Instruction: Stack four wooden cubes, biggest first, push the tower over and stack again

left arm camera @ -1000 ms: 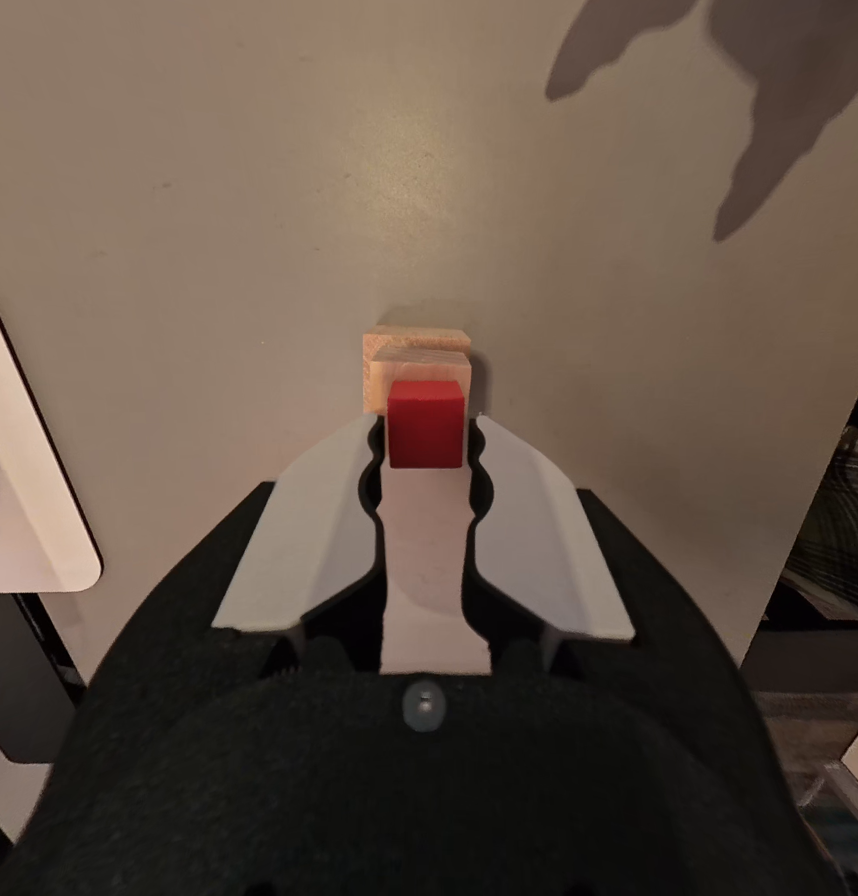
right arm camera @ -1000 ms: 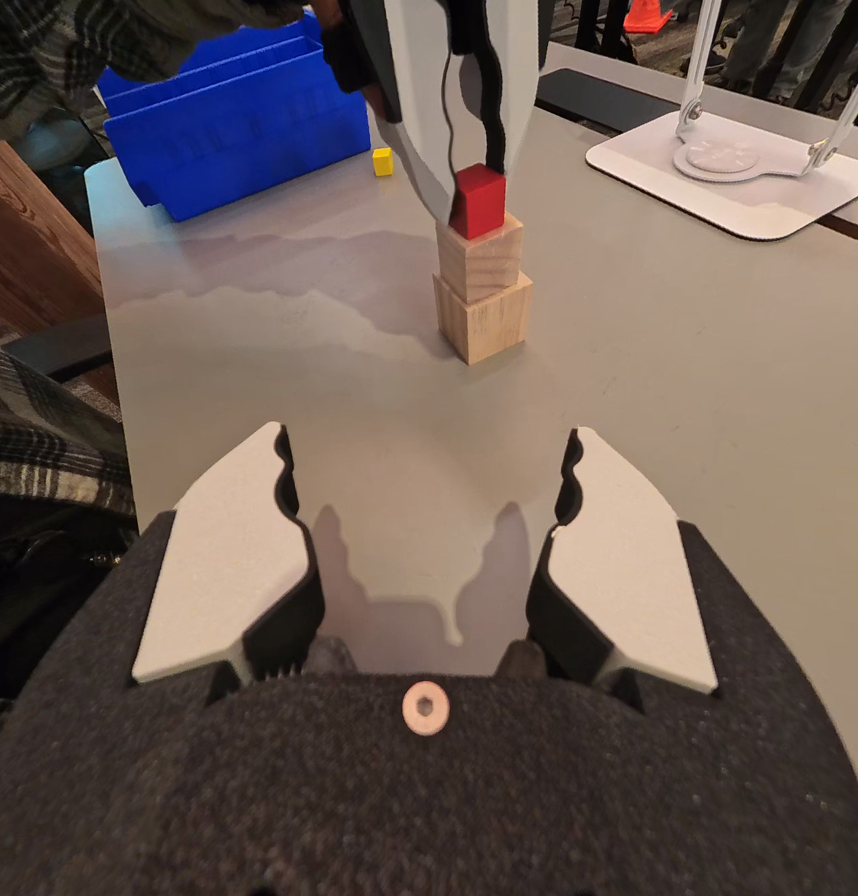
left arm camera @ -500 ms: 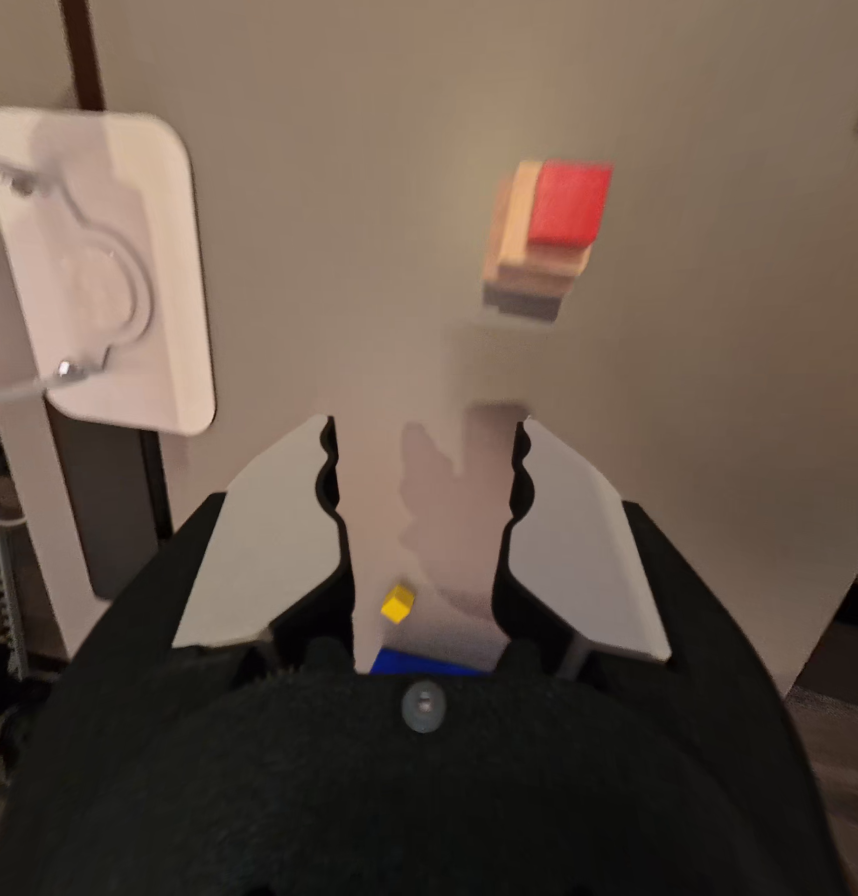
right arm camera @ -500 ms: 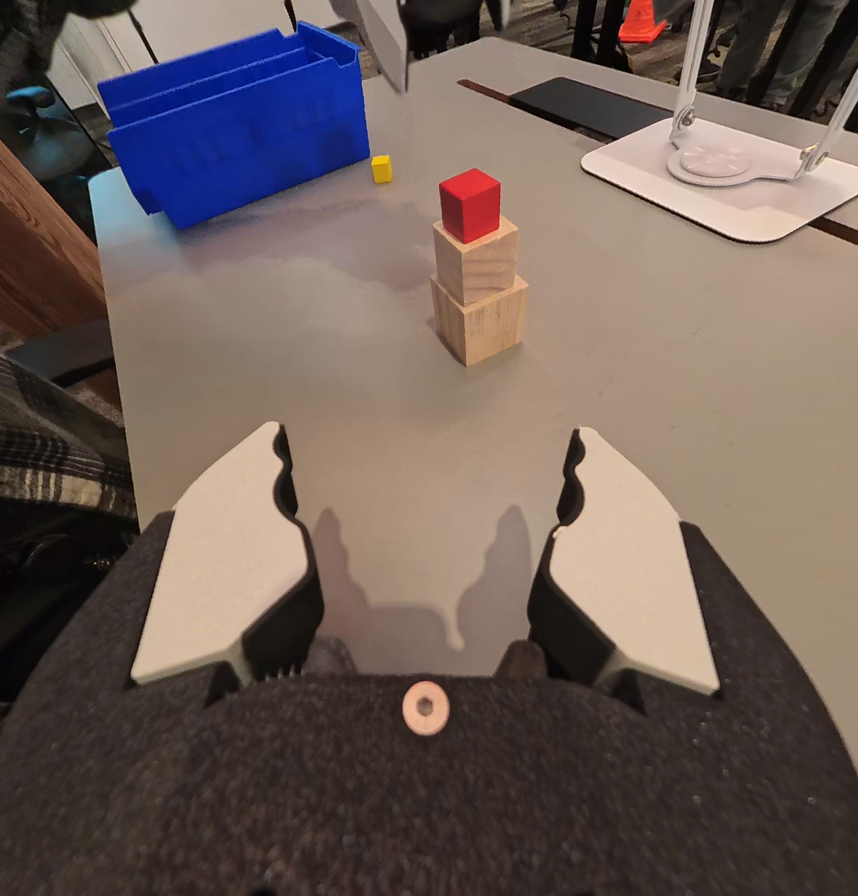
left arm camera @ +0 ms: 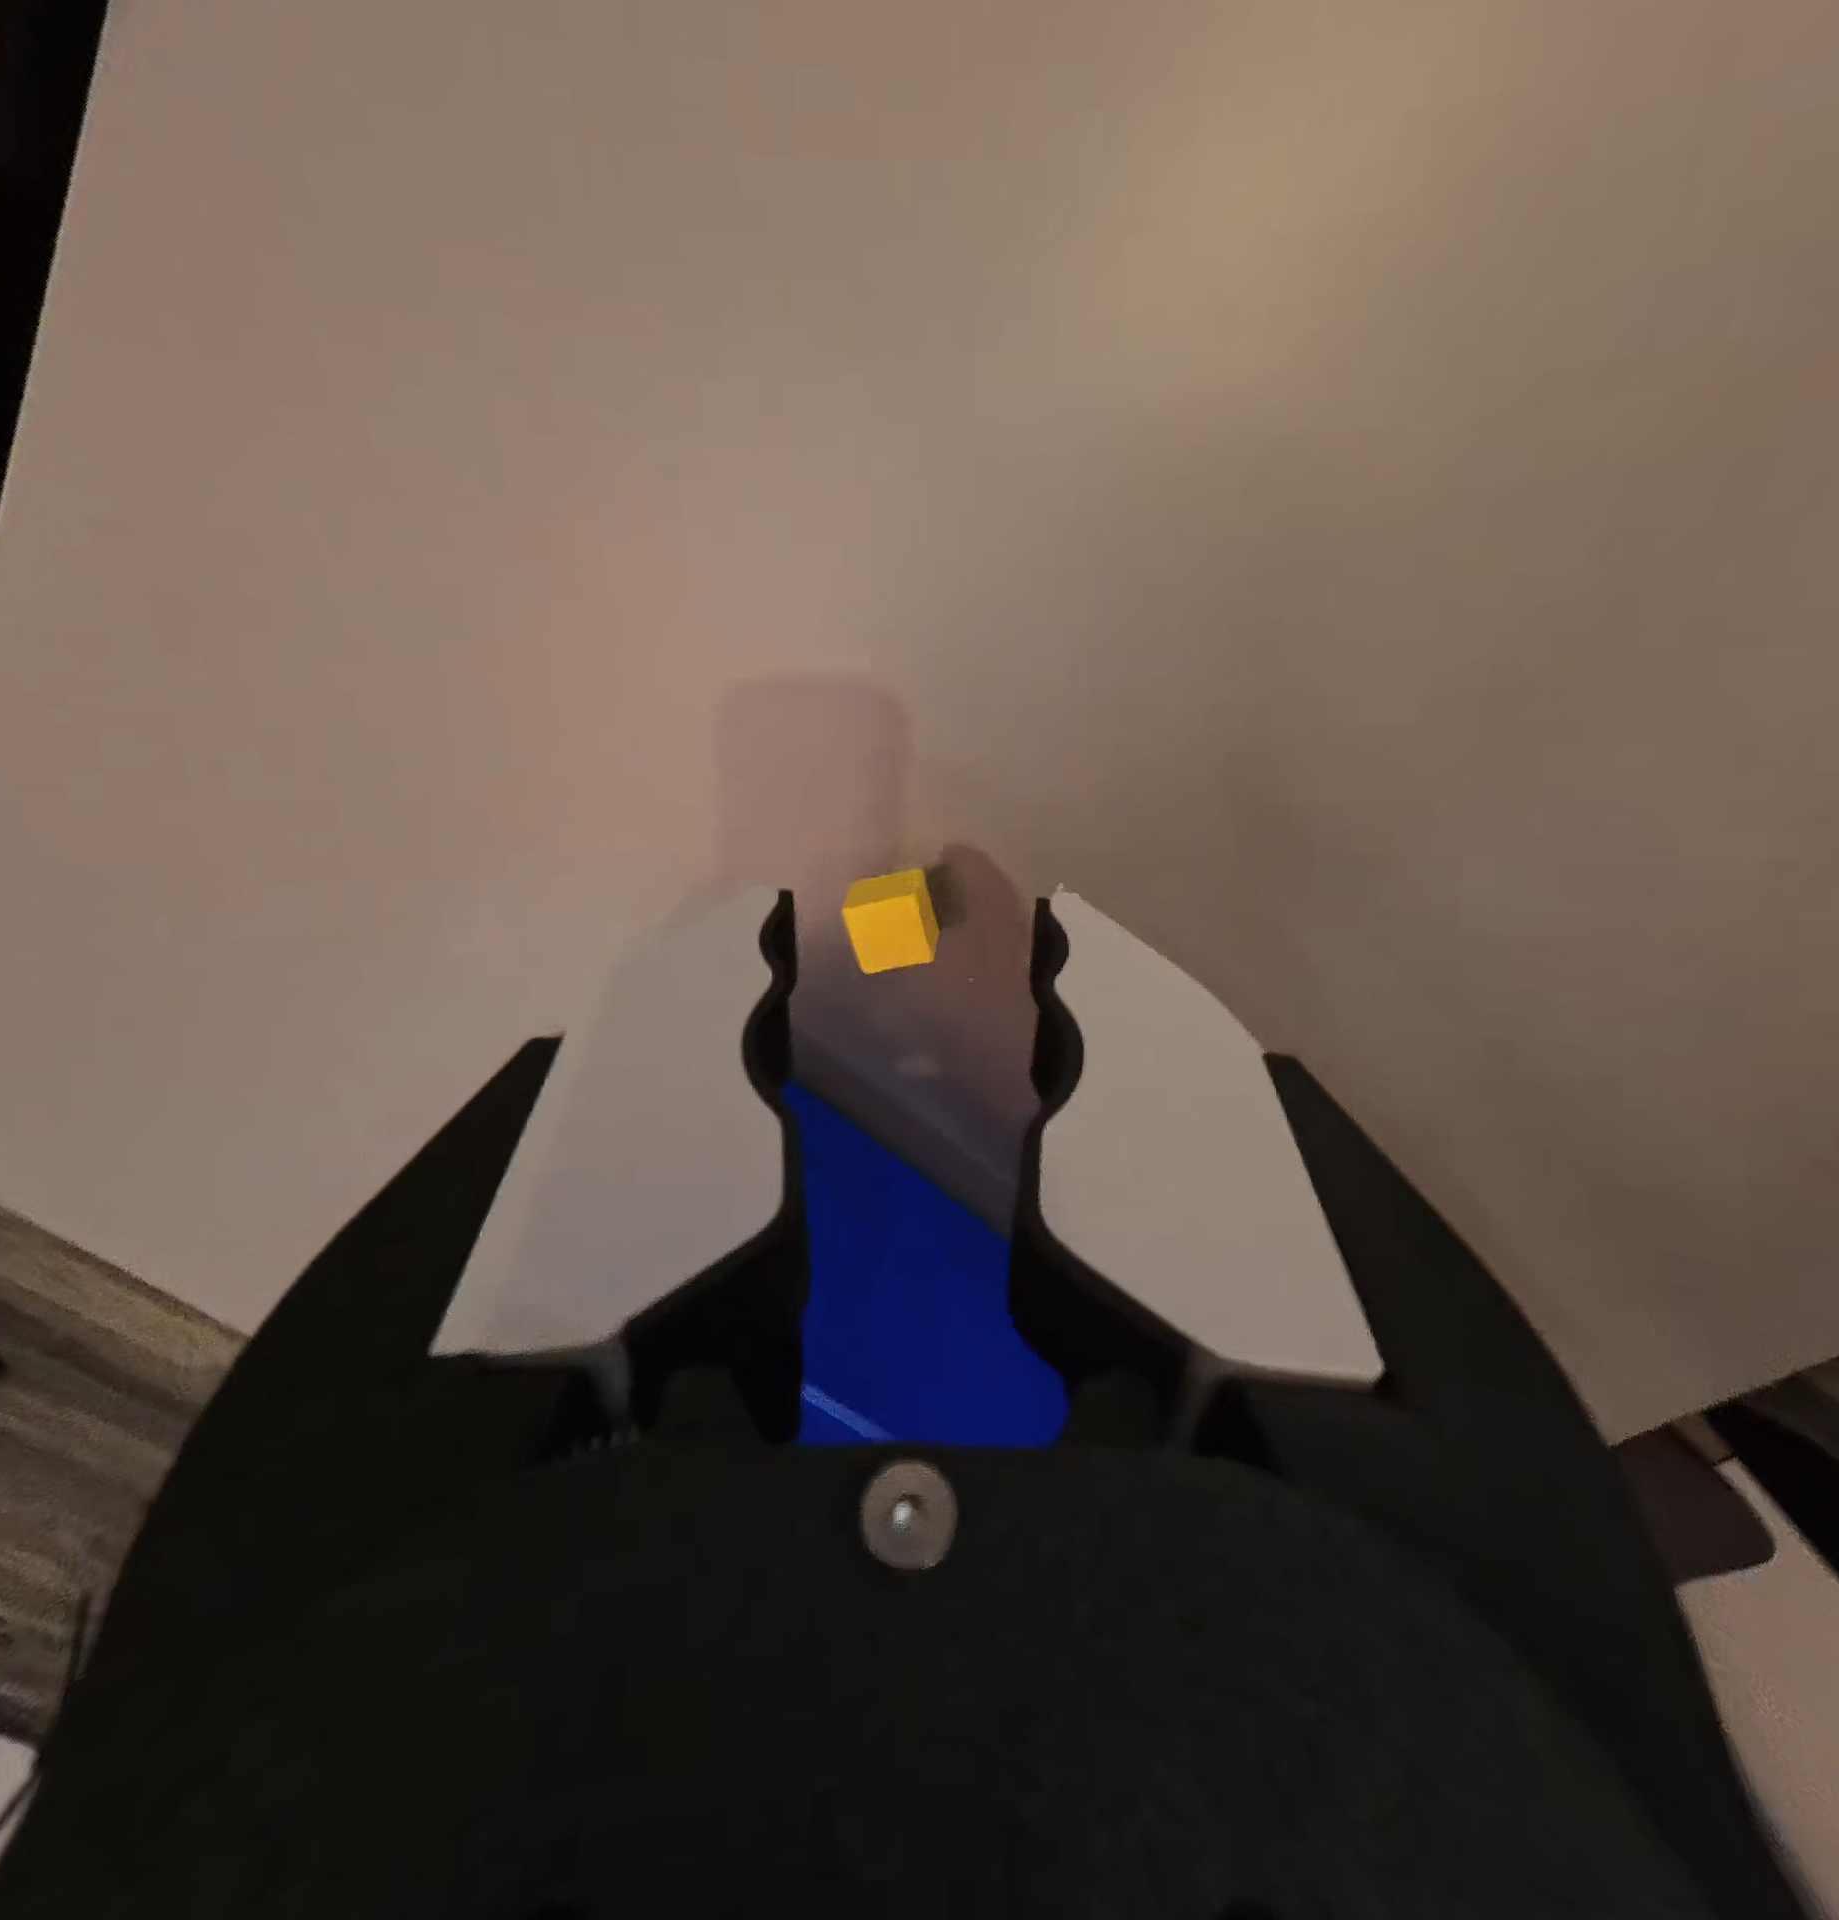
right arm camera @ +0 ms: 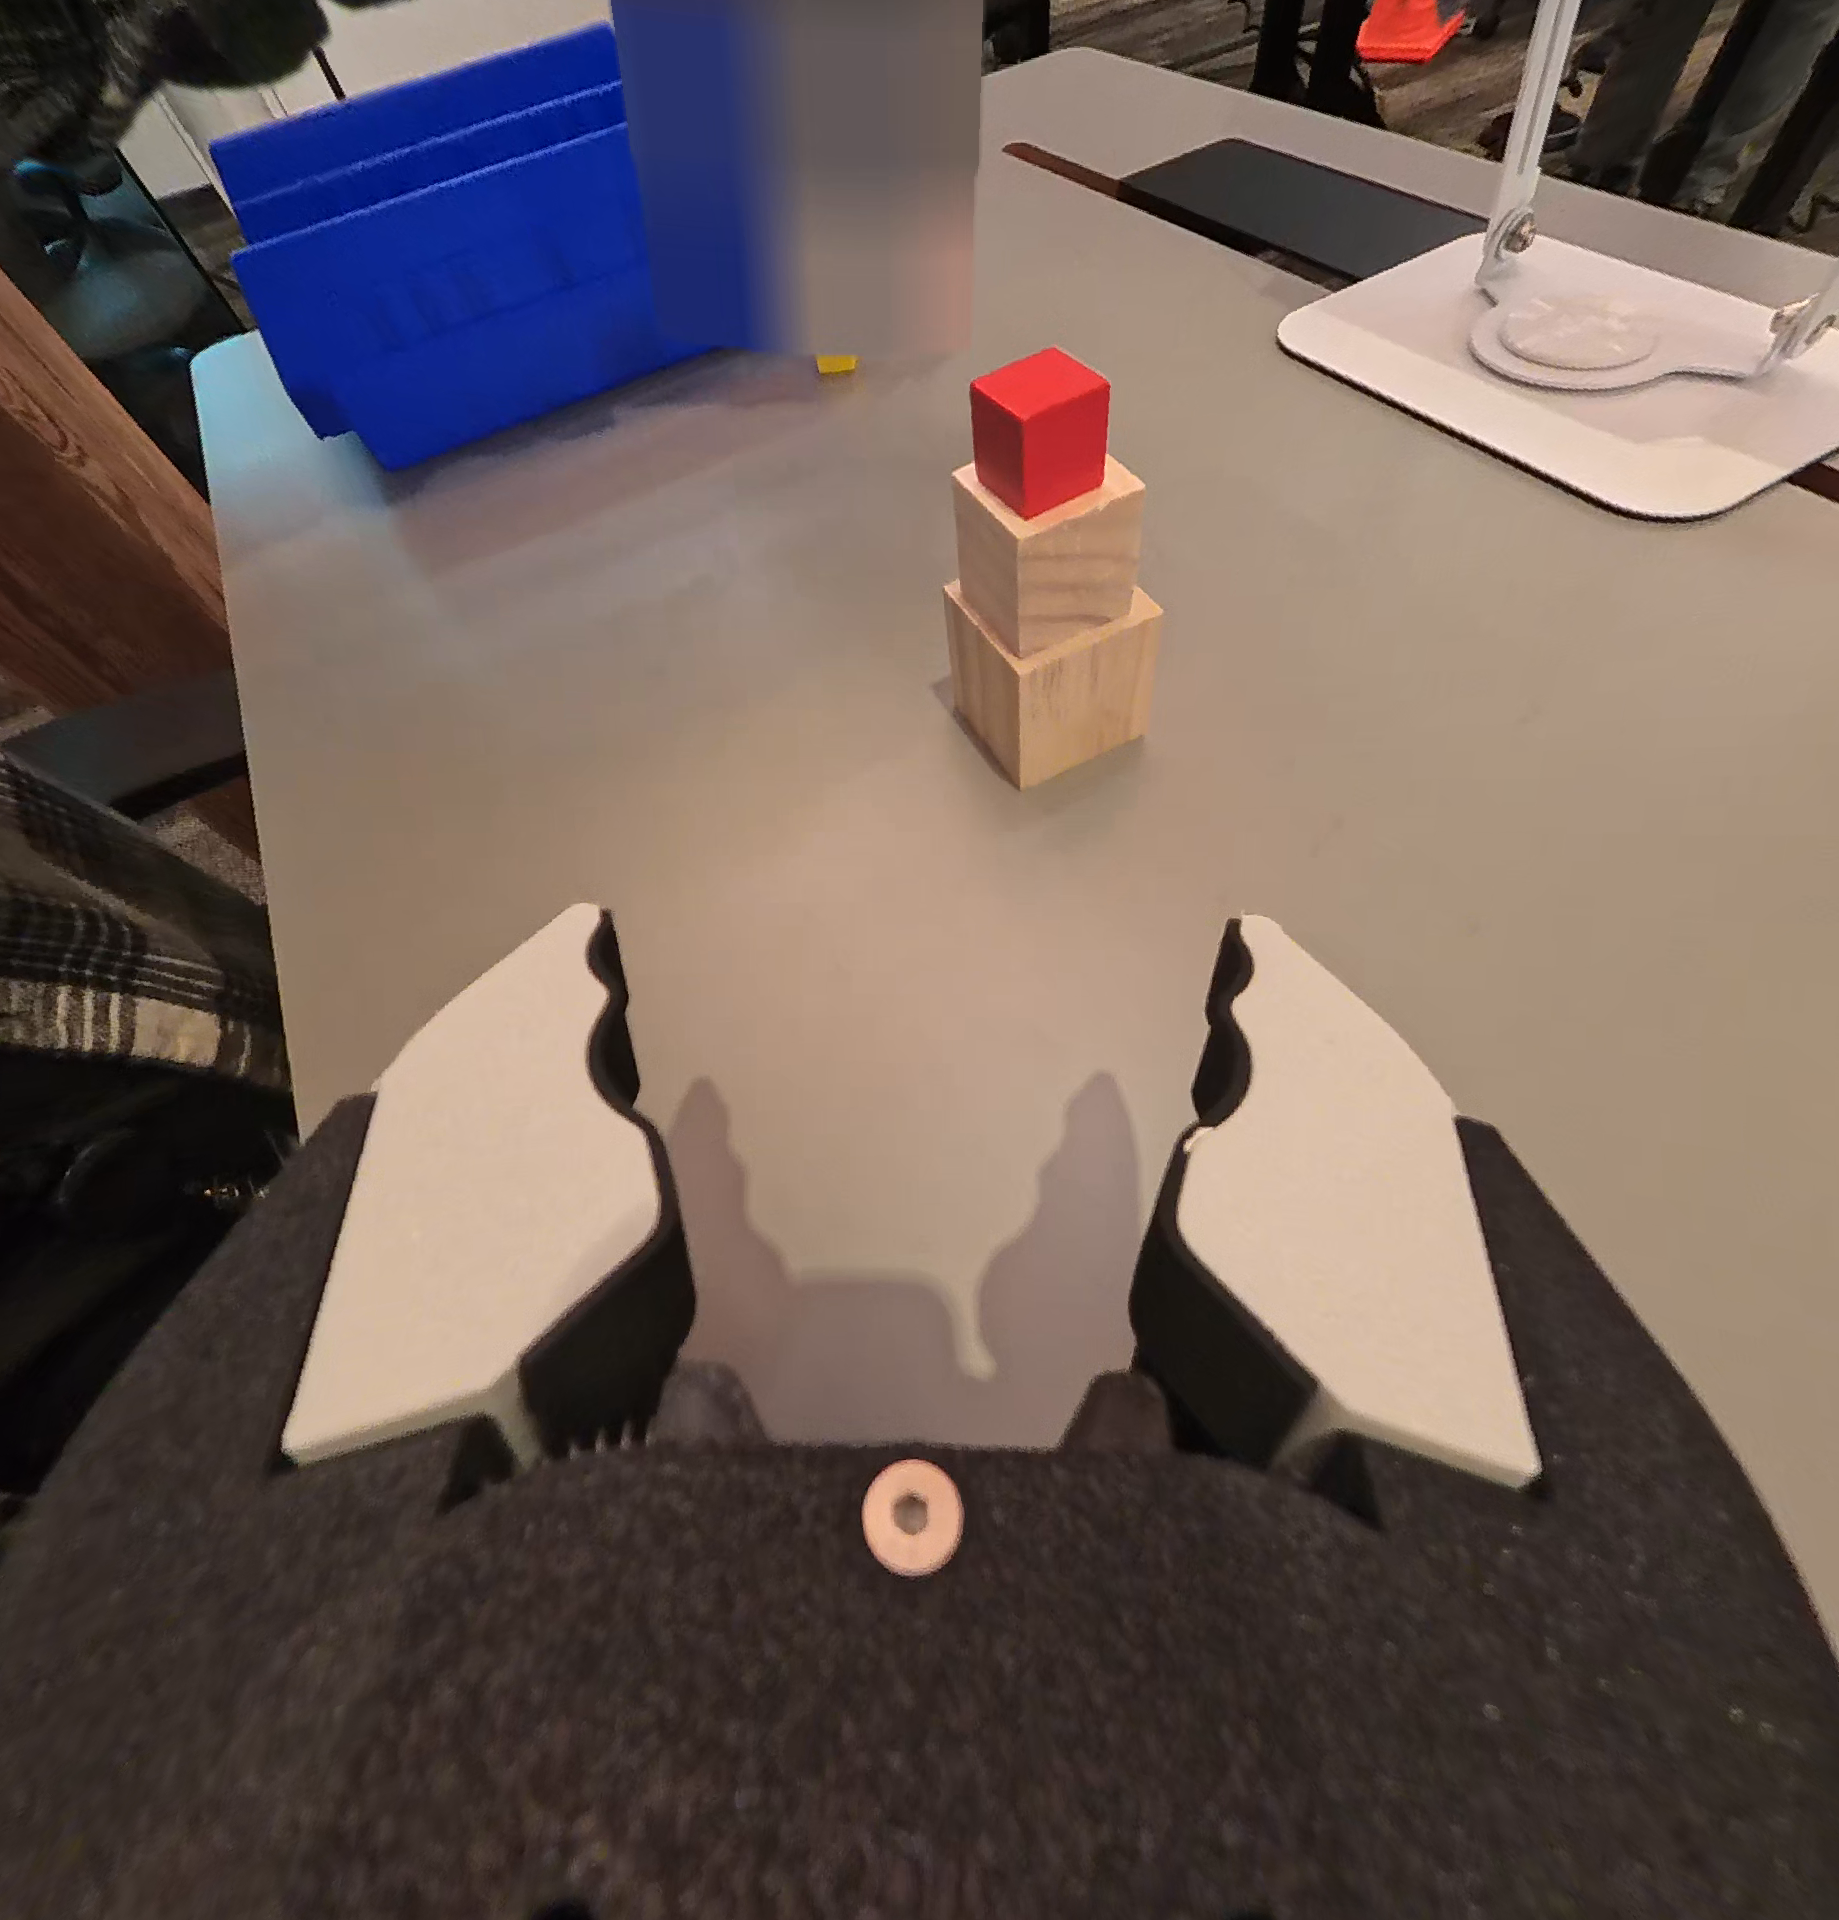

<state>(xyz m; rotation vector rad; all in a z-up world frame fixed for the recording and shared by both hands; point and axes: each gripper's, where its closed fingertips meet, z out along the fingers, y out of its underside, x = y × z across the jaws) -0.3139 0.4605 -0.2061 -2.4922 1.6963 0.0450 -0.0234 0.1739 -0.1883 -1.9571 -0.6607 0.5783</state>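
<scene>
A tower of three cubes stands on the grey table (right arm camera: 1414, 831): a large plain wooden cube (right arm camera: 1055, 694) at the bottom, a smaller wooden cube (right arm camera: 1050, 561) on it, a red cube (right arm camera: 1040, 431) on top. A small yellow cube (left arm camera: 891, 922) lies on the table by the blue bin; its lower edge shows in the right wrist view (right arm camera: 837, 363) under a blurred patch. My left gripper (left arm camera: 910, 914) is open above the yellow cube, which sits between the fingertips, apart from both. My right gripper (right arm camera: 915, 935) is open and empty, well short of the tower.
A blue plastic bin (right arm camera: 447, 291) stands at the far left of the table, and shows under the left gripper (left arm camera: 894, 1268). A white stand base (right arm camera: 1580, 384) with metal legs sits at the far right. A black mat (right arm camera: 1289, 208) lies behind. A plaid sleeve (right arm camera: 94, 935) is at the left. The gap from one gripper's tips to the other's is roughly 40 cm. Measured from the fingertips, the white stand base (right arm camera: 1580, 384) is 35 cm or so from the left gripper and 40 cm from the right.
My left gripper has let go of the red cube on the tower, moved away to the yellow cube by the blue bin and come down over it. The right gripper has stayed put.
</scene>
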